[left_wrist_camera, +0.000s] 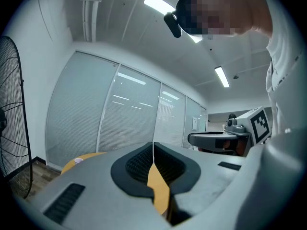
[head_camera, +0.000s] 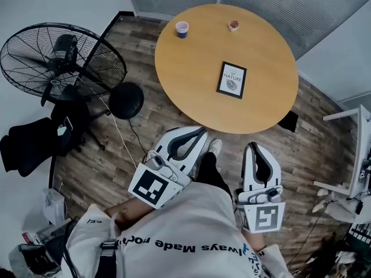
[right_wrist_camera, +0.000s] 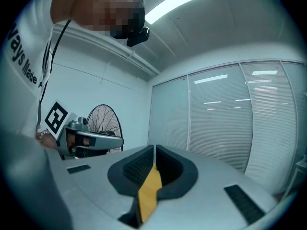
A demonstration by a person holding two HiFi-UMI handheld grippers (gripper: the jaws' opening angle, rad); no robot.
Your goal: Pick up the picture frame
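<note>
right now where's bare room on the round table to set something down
Widest bare patch: left half of the table, between the cup, the picture frame and the near edge. Narrower strip right of the frame. The far edge is busiest.

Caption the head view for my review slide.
Left gripper and right gripper, both shut, short of the round table where the picture frame lies flat.

The picture frame (head_camera: 232,80) was black-edged, the table (head_camera: 191,86) tan, the cup (head_camera: 182,29) blue, the floor (head_camera: 116,167) dark wood-grain planks
</note>
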